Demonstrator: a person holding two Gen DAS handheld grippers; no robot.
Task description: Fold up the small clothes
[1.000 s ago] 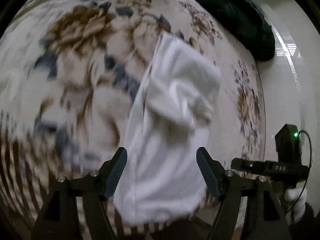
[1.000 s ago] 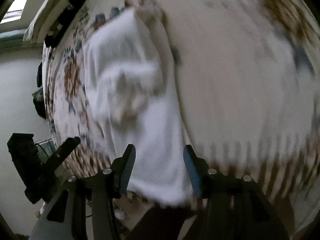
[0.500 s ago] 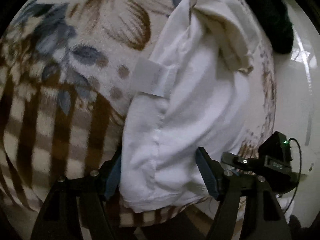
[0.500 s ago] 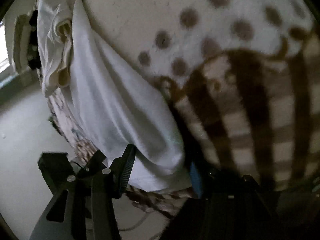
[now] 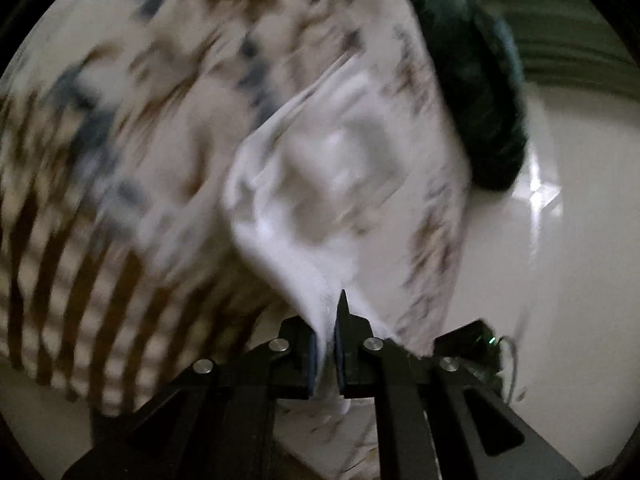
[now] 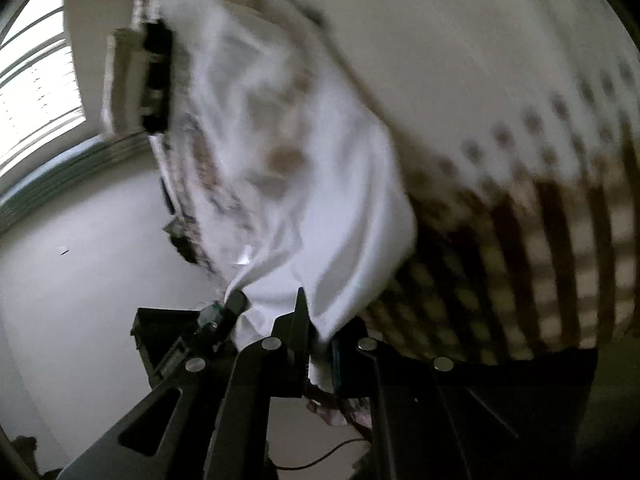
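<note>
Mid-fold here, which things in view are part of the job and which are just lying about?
In the job:
white garment, pinched at its near edge
left gripper, shut on it
right gripper, shut on it
patterned blanket, the surface under the garment

Lying about:
dark green fabric at the blanket's far edge
window
floor

garment [image 5: 320, 184] on blanket [image 5: 100, 160], cushion [image 5: 476, 80] behind

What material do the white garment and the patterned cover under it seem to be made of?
The white garment looks like thin, soft, matte fabric, perhaps cotton: it hangs in limp folds from both grippers. The brown-striped, flowered cover looks like thicker, matte, perhaps plush textile; motion blur hides its weave.
</note>
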